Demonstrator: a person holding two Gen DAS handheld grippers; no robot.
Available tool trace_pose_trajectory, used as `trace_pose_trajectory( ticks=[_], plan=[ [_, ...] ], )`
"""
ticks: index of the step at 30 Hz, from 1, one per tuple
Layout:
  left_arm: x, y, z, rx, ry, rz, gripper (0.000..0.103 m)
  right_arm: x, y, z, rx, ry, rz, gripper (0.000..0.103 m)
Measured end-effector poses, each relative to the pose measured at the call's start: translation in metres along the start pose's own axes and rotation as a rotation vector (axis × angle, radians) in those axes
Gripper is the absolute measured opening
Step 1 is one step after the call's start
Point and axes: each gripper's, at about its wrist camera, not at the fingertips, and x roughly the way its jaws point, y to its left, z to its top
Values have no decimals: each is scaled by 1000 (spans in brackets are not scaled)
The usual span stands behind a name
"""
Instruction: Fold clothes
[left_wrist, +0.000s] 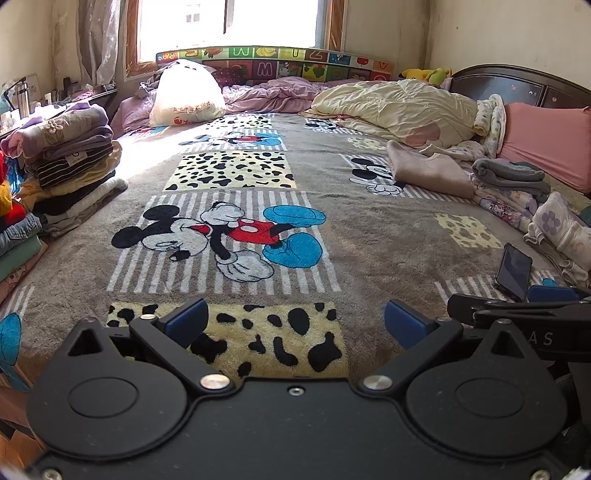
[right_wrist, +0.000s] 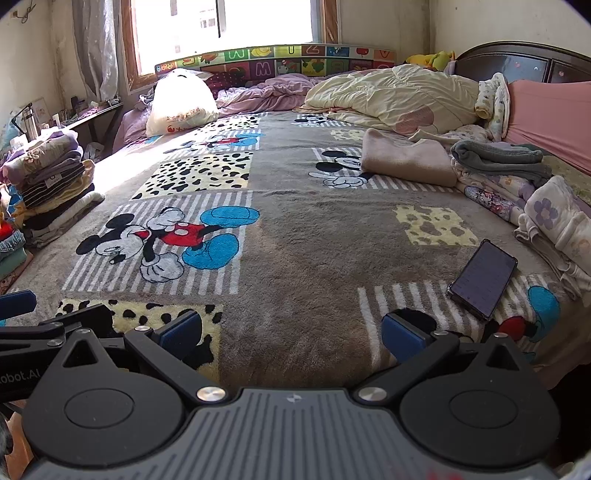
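A stack of folded clothes (left_wrist: 70, 155) stands at the bed's left edge, also in the right wrist view as the folded stack (right_wrist: 51, 177). Loose garments lie at the right: a beige sweater (left_wrist: 428, 168) (right_wrist: 406, 157), a grey garment (left_wrist: 509, 175) (right_wrist: 498, 157) and floral pieces (left_wrist: 561, 229) (right_wrist: 554, 218). My left gripper (left_wrist: 295, 321) hangs open over the near edge of the blanket, holding nothing. My right gripper (right_wrist: 291, 328) is open too, beside it on the right, empty. Both are well short of the clothes.
A grey cartoon-mouse blanket (left_wrist: 369, 236) (right_wrist: 314, 240) covers the bed. A phone (left_wrist: 514, 271) (right_wrist: 484, 278) lies near the right front. A cream quilt (left_wrist: 399, 103), a pink pillow (left_wrist: 546, 144), a white bag (left_wrist: 184, 92) and a dark headboard (left_wrist: 517, 83) fill the far side.
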Motion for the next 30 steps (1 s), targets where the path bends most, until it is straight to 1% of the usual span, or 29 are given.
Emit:
trace_pose_trajectory(
  ticks=[30],
  plan=[
    [0, 2, 1, -6, 4, 6, 103, -4, 2, -1, -5, -11, -2, 103]
  ],
)
